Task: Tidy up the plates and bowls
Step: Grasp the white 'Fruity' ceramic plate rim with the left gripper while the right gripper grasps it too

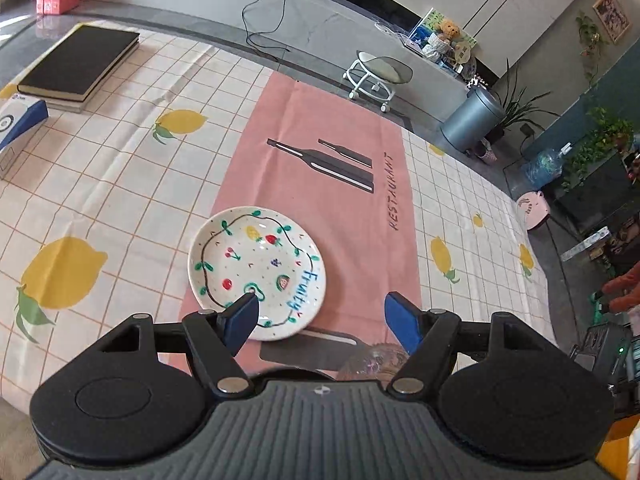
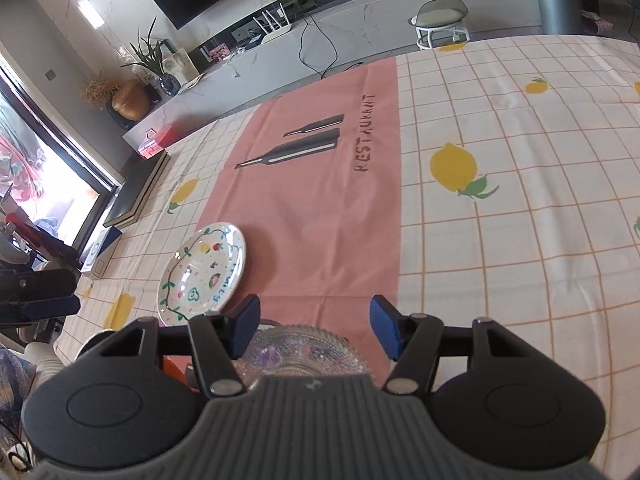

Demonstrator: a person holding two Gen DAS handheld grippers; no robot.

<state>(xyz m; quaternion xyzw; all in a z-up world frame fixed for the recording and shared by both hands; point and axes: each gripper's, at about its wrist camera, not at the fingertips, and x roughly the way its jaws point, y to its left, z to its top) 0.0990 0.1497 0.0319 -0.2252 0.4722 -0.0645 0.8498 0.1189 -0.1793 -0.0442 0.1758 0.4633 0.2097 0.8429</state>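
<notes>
We had two pieces of tableware on the pink "RESTAURANT" place mat [image 1: 340, 128], which lay over the lemon-print tablecloth [image 1: 120, 184]. The painted ceramic plate [image 1: 256, 272] sat flat at the mat's near left edge, part of its rim hanging over onto the tablecloth. Just to its right and nearer to us stood a clear cut-glass bowl [image 2: 304, 354], largely hidden under the right gripper [image 2: 314, 330].

The left gripper [image 1: 322, 324] had its jaws spread wide and held nothing; its left pad hung over the plate's near rim, though we could not tell whether it touched. The right gripper's jaws also stood apart, one on each side of the bowl's rim without pressing on it.

We judged both pieces rigid, breakable and slick. The glazed plate looked fairly light but lay flush, so only its raised lip offered purchase, best pinched where it overhung the mat. The bowl seemed heavier; its ribbed rim promised better grip, taken across the wall from above.
</notes>
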